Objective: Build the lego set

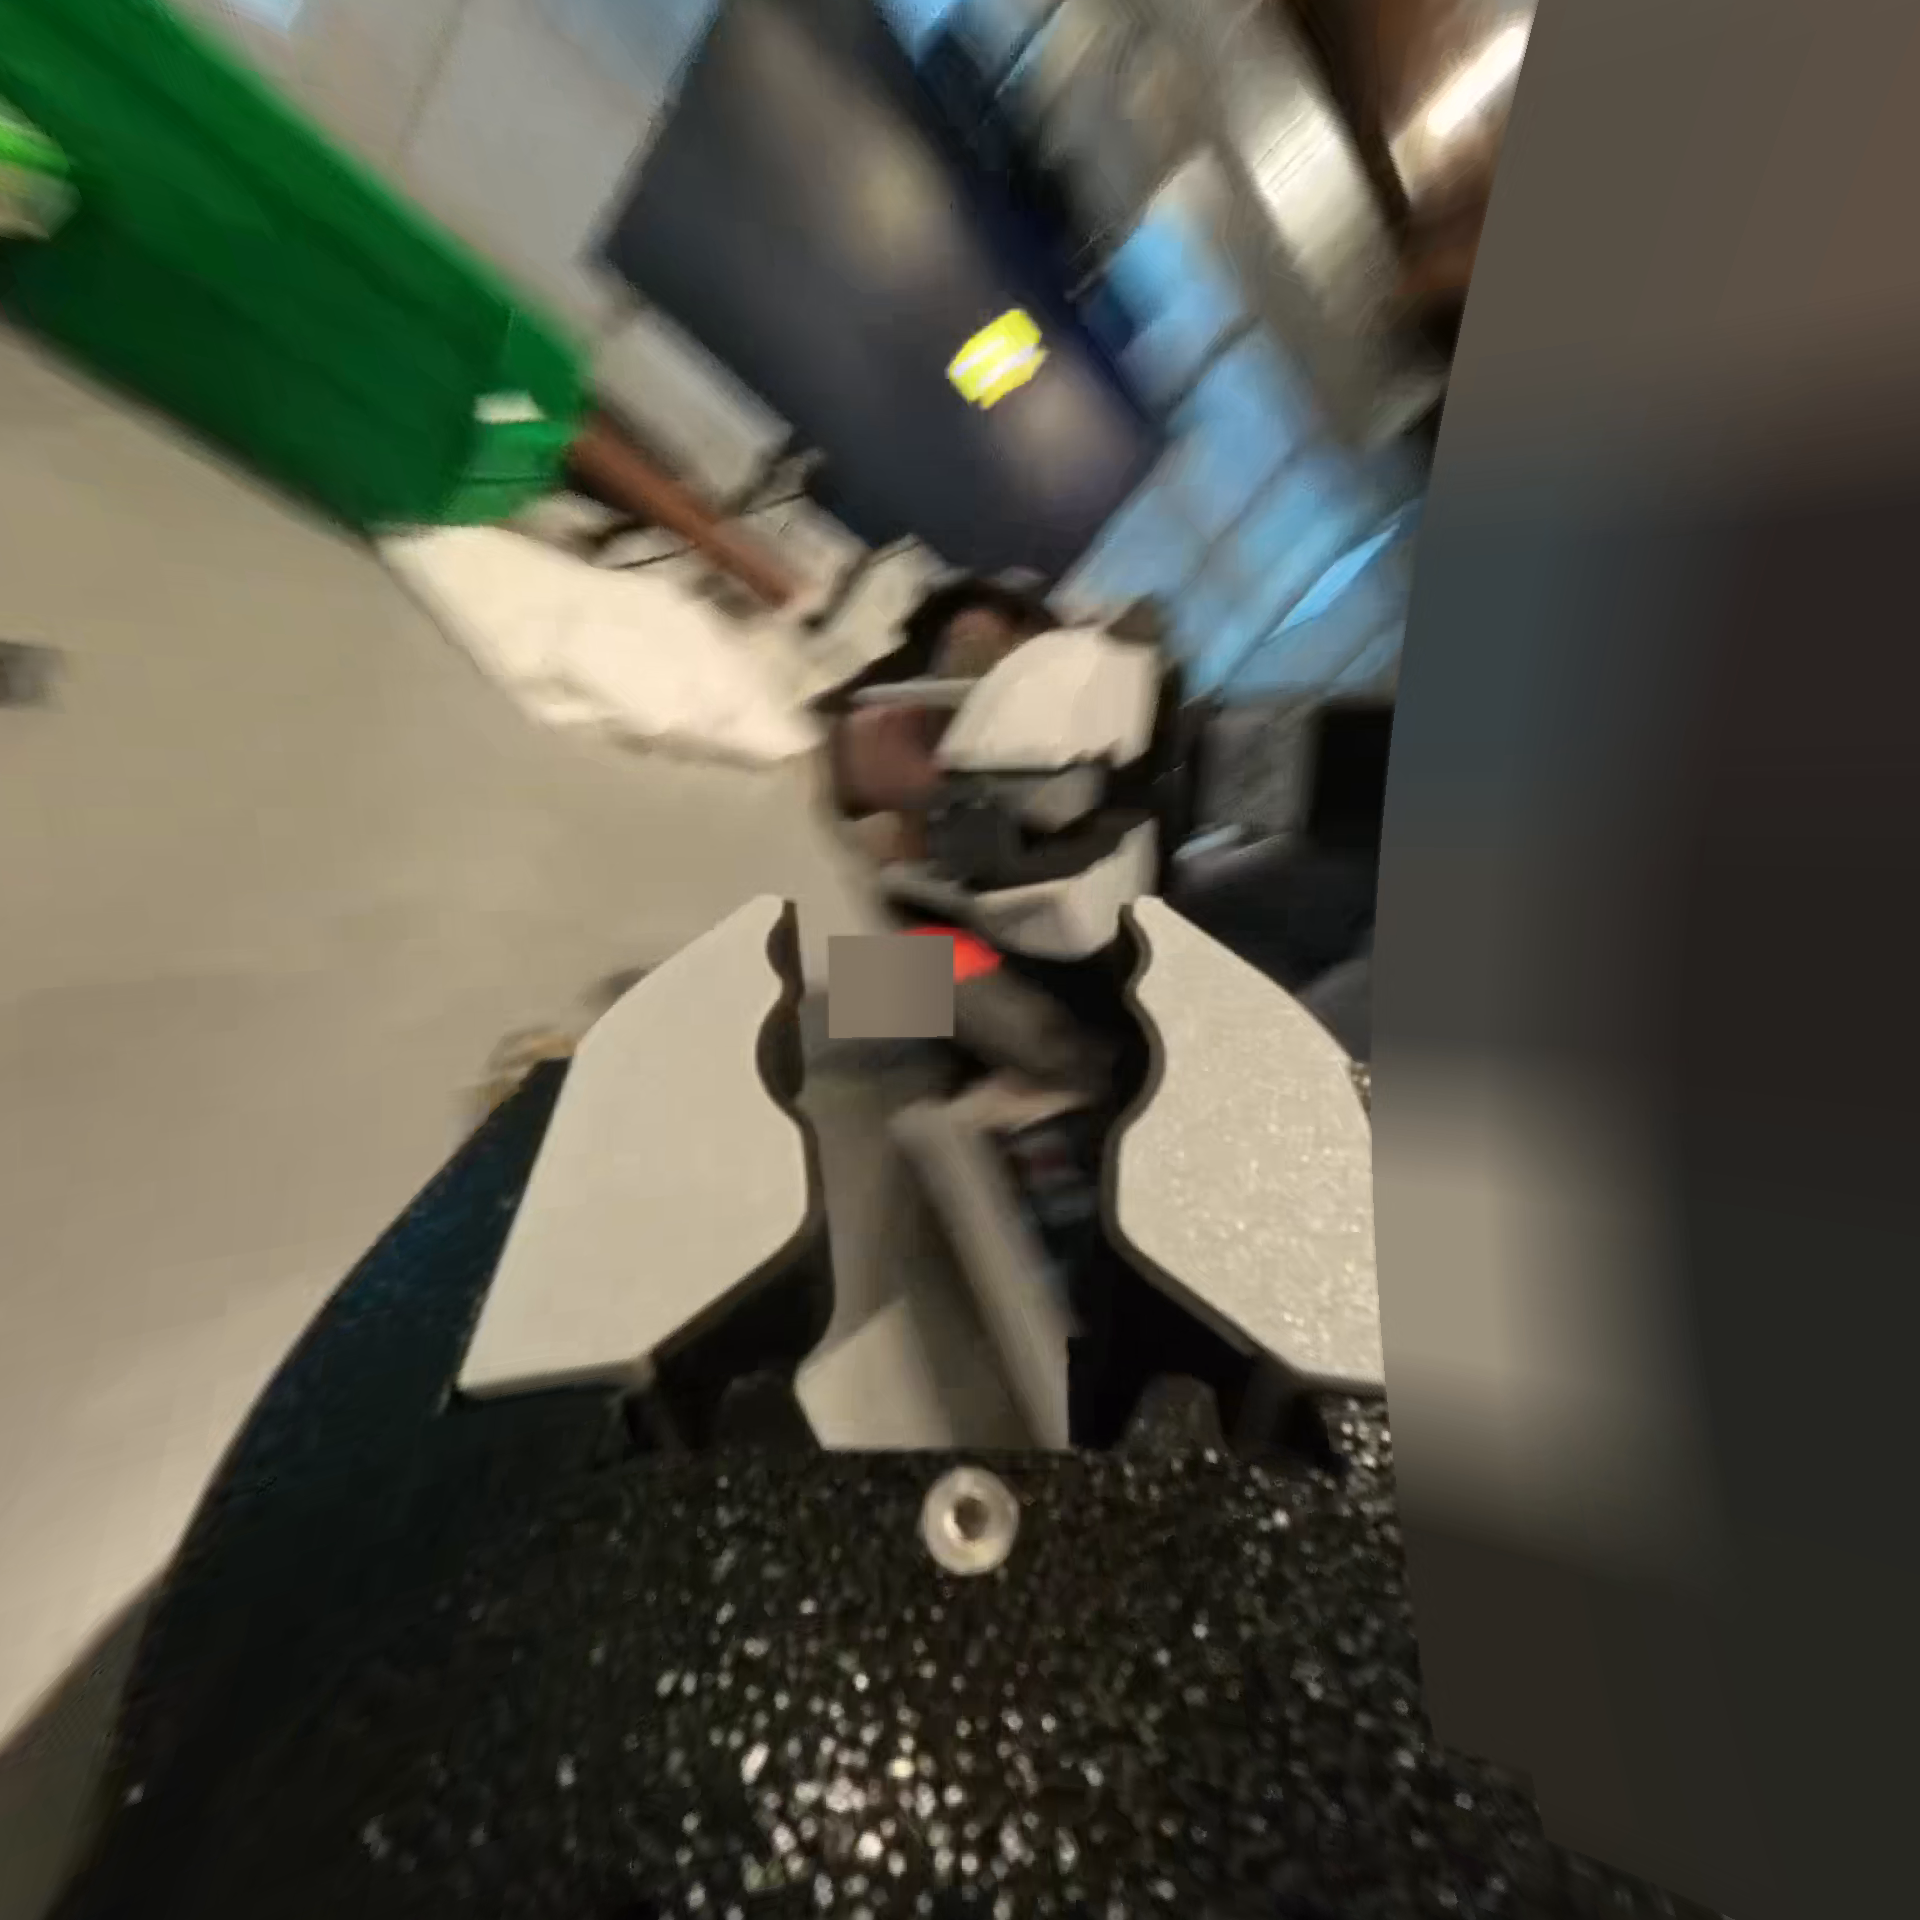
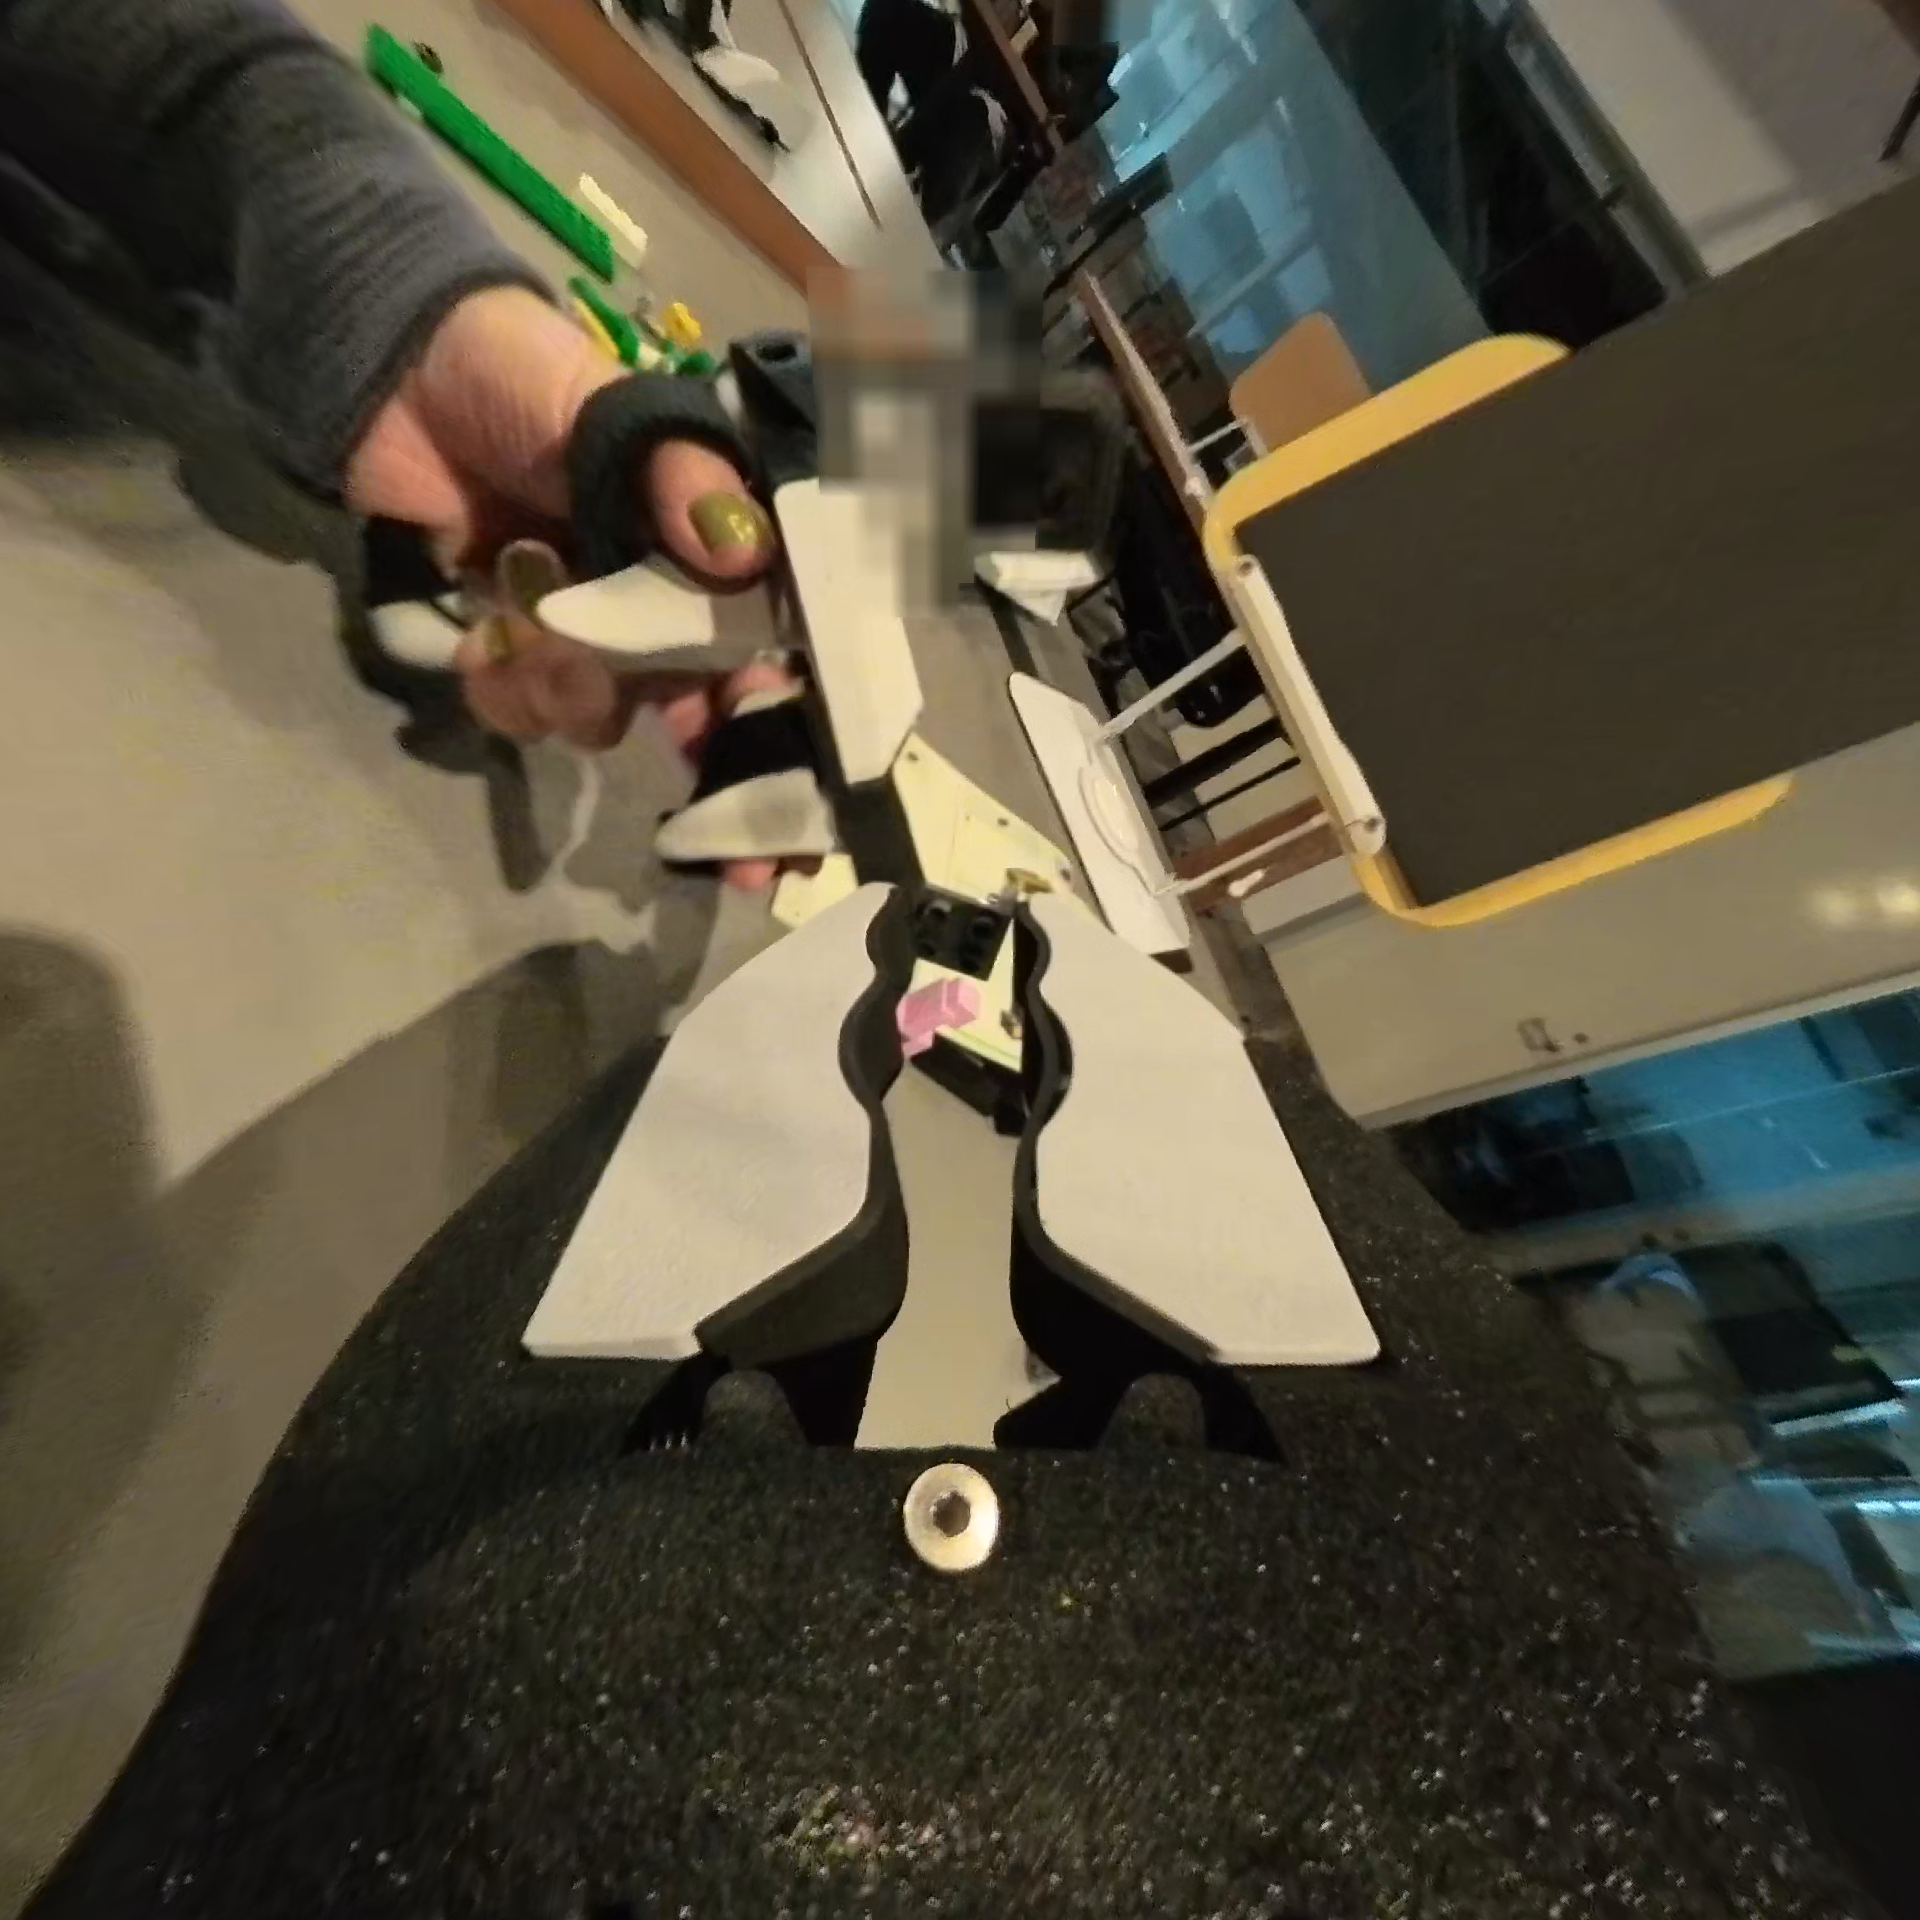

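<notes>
In the right wrist view, my right gripper (image 2: 951,920) is shut on a small black brick (image 2: 956,928) at its fingertips. Behind it, a pink brick (image 2: 935,1013) sits on a cream Lego build (image 2: 977,821). The build runs up to my left gripper (image 2: 883,790), which a hand holds tip to tip with the right one and seems to grip it. The left wrist view is blurred. There my left gripper (image 1: 956,925) has its fingers a little apart, with the right gripper (image 1: 1039,790) just beyond. A green baseplate (image 2: 488,156) lies on the table and also shows in the left wrist view (image 1: 260,260).
Loose green and yellow bricks (image 2: 665,332) lie near the baseplate on the grey table (image 2: 208,831). A dark board with a yellow rim (image 2: 1507,623) stands on a white base (image 2: 1101,800) at the right. A dark blurred mass (image 1: 1662,935) fills the right side of the left wrist view.
</notes>
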A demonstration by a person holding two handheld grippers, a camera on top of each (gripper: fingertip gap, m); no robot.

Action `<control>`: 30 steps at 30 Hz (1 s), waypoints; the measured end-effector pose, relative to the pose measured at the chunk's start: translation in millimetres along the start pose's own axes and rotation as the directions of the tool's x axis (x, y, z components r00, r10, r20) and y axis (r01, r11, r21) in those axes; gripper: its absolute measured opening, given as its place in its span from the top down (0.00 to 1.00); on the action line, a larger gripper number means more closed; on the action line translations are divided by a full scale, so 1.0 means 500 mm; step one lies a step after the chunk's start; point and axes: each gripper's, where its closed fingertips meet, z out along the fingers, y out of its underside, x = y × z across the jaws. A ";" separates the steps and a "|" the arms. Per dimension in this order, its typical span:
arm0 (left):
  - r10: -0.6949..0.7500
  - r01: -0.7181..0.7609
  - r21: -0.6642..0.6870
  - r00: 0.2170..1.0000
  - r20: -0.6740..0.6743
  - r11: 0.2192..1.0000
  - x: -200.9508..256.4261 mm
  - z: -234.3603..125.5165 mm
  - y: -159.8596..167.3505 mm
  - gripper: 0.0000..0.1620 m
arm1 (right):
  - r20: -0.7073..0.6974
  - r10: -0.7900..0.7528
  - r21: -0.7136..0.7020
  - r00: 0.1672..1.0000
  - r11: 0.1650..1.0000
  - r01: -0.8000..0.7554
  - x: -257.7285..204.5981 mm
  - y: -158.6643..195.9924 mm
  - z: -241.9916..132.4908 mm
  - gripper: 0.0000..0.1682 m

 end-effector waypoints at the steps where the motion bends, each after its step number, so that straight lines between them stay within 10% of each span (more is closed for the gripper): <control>1: 0.071 -0.068 -0.038 0.994 0.083 0.997 -0.019 -0.011 0.001 0.64 | 0.026 0.008 -0.013 1.000 1.000 -0.008 -0.004 0.009 -0.001 0.89; 6: 0.454 -0.294 -0.408 0.806 0.379 0.864 -0.106 -0.048 0.045 0.66 | 0.246 0.050 -0.166 0.968 0.986 -0.009 -0.055 0.084 0.006 0.90; 11: 0.652 -0.295 -0.668 0.659 0.375 0.683 -0.153 -0.050 0.109 0.67 | 0.488 0.155 -0.333 0.859 0.943 0.019 -0.110 0.152 0.016 0.89; 30: 0.675 -0.248 -0.730 0.635 0.374 0.638 -0.197 -0.044 0.133 0.82 | 0.685 0.214 -0.409 0.696 0.904 0.125 -0.124 0.165 0.038 0.90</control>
